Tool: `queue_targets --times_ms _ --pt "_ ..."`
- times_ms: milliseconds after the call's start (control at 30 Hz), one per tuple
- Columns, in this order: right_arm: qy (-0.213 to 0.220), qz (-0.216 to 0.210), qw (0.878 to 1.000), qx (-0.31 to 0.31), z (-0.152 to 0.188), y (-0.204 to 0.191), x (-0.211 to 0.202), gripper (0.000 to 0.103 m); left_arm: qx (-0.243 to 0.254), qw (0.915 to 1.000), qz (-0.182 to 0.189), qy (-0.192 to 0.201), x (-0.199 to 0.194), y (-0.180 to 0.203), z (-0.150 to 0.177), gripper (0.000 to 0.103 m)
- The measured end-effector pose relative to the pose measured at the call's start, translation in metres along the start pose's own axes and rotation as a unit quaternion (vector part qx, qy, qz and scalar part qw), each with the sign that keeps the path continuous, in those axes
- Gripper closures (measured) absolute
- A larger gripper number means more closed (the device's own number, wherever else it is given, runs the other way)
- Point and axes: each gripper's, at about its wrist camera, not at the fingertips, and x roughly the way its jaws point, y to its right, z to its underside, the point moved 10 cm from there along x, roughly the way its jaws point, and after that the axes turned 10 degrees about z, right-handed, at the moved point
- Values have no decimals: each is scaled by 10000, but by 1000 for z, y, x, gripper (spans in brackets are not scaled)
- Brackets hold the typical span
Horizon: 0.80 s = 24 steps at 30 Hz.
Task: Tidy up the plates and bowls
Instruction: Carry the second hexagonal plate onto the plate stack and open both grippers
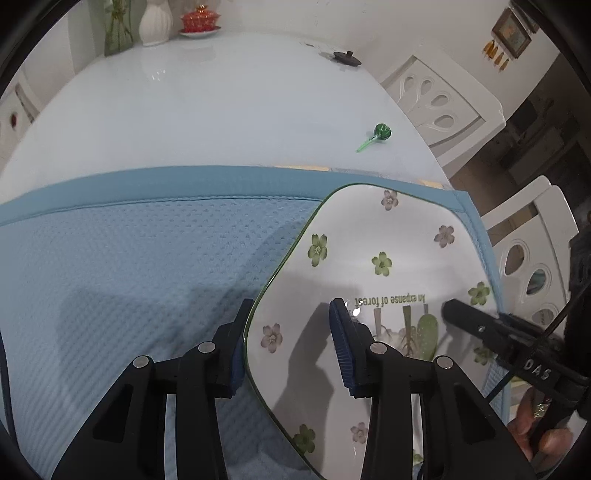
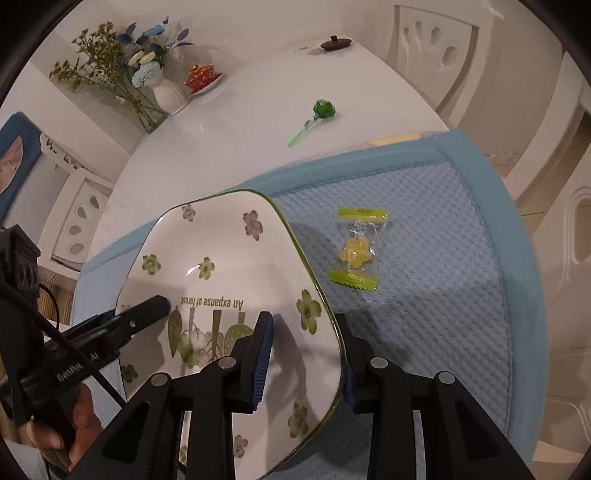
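A white square plate [image 1: 369, 266] with green and purple flowers and a green rim lies on a blue mat [image 1: 140, 266]. It also shows in the right wrist view [image 2: 229, 266]. My left gripper [image 1: 290, 314] is open, its fingers straddling the plate's left rim. My right gripper [image 2: 304, 325] is open and straddles the opposite rim, one finger over the plate and one outside it. The right gripper's finger also shows in the left wrist view [image 1: 476, 321], and the left gripper's finger in the right wrist view [image 2: 144, 310].
A wrapped yellow candy [image 2: 356, 253] lies on the mat right of the plate. A green lollipop [image 1: 378, 134] lies on the white table [image 1: 207, 103]. A vase [image 1: 155, 22], a red lidded cup [image 1: 199, 20] and a dark lid [image 1: 345, 57] stand at the far edge. White chairs [image 1: 436, 103] surround the table.
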Motion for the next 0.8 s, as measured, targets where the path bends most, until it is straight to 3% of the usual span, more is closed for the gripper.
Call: queue_targets --times_ms 400,633,800 --pt "139 -43 9998 -148 13 -33 -66 70 -226 9991 -7 364 -82 13 25 67" --pt "28 -81 9991 -407 70 -59 -105 70 -383 9983 -108 414 -129 10 74 67" --pt "-221 -41 9981 -578 127 -67 -118 70 -498 9983 -190 242 -144 6 127 67"
